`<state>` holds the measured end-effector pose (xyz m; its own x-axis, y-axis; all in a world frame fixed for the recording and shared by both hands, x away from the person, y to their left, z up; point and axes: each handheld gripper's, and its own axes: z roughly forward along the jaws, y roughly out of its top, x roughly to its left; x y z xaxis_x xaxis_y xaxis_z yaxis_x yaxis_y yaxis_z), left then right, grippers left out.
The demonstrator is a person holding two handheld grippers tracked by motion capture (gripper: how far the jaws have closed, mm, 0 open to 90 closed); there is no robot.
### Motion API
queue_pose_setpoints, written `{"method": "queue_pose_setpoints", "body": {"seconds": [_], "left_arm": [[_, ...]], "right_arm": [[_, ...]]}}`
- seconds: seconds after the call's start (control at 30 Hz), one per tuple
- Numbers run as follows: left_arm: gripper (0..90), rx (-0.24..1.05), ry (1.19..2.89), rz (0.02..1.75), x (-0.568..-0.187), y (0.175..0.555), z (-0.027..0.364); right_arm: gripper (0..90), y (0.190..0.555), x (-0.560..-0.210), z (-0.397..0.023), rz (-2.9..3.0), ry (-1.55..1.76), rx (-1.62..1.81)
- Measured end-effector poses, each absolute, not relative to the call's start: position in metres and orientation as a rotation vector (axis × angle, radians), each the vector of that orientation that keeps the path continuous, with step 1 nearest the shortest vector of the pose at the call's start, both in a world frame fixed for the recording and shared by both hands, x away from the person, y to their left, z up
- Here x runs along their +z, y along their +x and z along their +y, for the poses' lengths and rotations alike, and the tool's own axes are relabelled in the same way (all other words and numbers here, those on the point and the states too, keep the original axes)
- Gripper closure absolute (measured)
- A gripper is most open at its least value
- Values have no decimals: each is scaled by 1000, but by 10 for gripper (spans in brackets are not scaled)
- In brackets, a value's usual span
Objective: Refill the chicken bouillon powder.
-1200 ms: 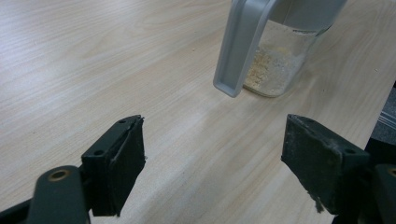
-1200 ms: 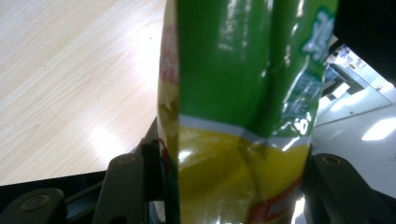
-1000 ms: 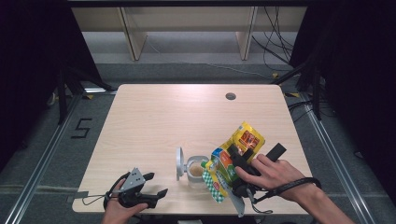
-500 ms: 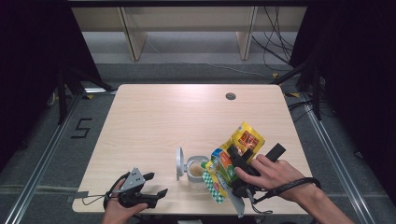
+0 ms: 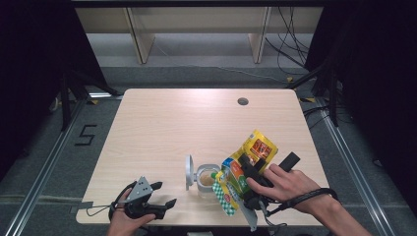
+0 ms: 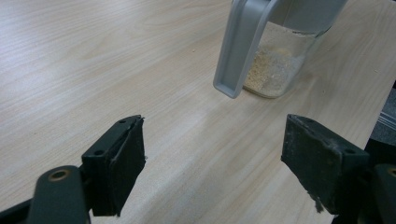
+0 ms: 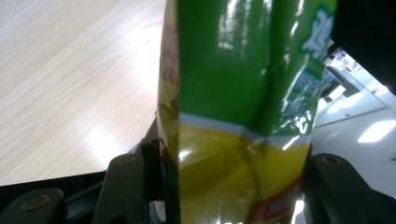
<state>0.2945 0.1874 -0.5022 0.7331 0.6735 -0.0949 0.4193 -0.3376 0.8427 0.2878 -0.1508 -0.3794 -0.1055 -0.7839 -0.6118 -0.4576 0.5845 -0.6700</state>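
We hold the bag [image 5: 243, 169] tipped over the open jar [image 5: 206, 180], right claw [image 5: 246, 172] clamped on it, left claw [image 5: 160, 194] wide open and empty; next, tilting further should finish pouring.

Black two-jaw claws [image 5: 162, 194] with brass screws, grey three-cornered plate, trailing black cables.

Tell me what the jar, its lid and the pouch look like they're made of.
Jar: clear glass or hard plastic; the powder shows through.
Lid: matte grey plastic, by its moulded rim.
Pouch: glossy printed plastic film, creased, with bright glare.
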Motion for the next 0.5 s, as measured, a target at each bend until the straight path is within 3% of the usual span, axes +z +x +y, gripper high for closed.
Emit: {"method": "queue_pose_setpoints", "body": {"seconds": [0.5], "left_arm": [[208,341,1977,838,-502,294,187]], "right_arm": [[513,284,-379,-149,1736,-1047,-376]]}}
